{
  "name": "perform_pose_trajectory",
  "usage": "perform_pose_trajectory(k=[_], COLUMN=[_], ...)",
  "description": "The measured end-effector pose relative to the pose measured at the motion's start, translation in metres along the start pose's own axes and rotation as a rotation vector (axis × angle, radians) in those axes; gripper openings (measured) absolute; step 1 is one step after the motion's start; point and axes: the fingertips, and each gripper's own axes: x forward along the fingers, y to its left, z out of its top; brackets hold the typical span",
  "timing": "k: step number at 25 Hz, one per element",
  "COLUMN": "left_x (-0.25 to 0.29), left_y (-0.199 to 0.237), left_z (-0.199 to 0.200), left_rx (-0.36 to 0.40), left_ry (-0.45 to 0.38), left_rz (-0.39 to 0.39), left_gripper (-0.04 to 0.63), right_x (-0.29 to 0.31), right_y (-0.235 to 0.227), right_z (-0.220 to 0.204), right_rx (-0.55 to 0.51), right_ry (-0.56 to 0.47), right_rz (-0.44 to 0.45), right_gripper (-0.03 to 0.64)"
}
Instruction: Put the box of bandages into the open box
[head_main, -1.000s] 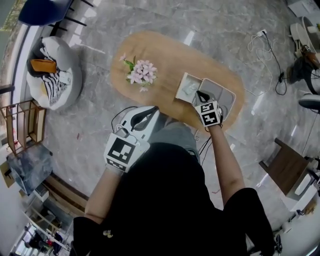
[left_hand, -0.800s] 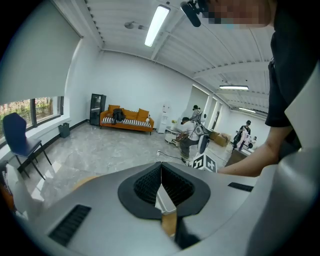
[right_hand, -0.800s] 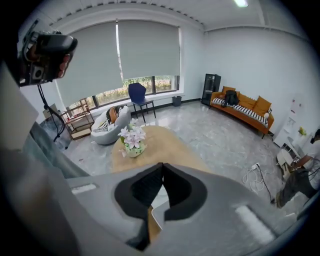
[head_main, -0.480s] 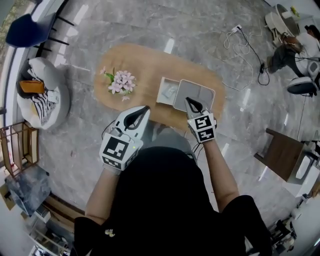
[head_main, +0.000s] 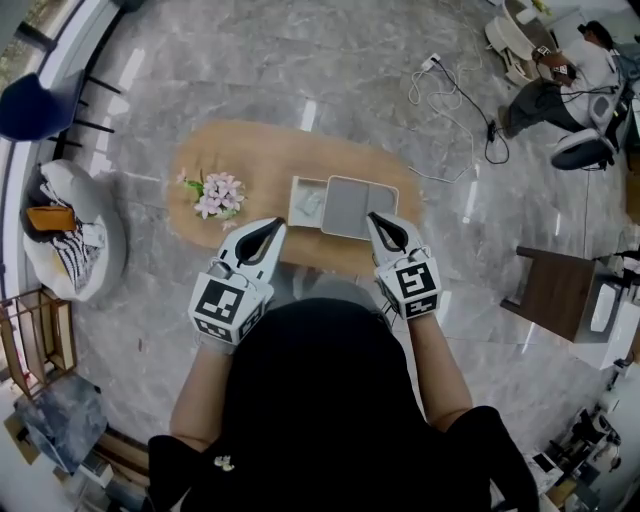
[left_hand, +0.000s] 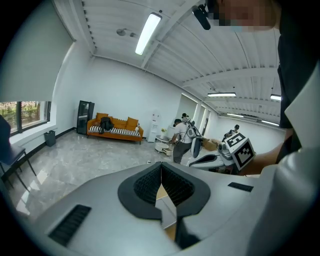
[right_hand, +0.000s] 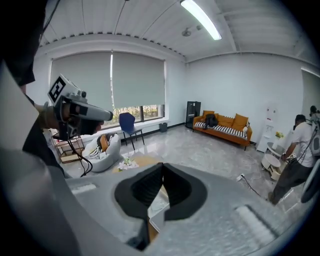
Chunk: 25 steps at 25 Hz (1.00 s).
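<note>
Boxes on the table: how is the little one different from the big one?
The small box is white with something pale inside; the big box looks grey with a light rim. The small box sits nearer the flowers; the big box is farther from them. Both lie side by side on the wooden table.
</note>
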Motion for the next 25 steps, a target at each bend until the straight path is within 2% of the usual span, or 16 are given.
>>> perform_pose_trajectory(k=[15, 25], left_x=[0.003, -0.001], left_y=[-0.010, -0.013], left_z=[0.049, 0.071], left_rx=[0.064, 0.087], left_ry=[-0.066, -0.111], left_rz=[-0.067, -0.095], left_gripper=[0.011, 0.011], right_x=[-0.093, -0.115], right_y=[-0.026, -0.025], right_z=[0.074, 0.098], right_rx=[0.025, 0.042], right_ry=[-0.217, -0.288], right_rz=[-0.158, -0.197], right_gripper=[-0.002, -0.002])
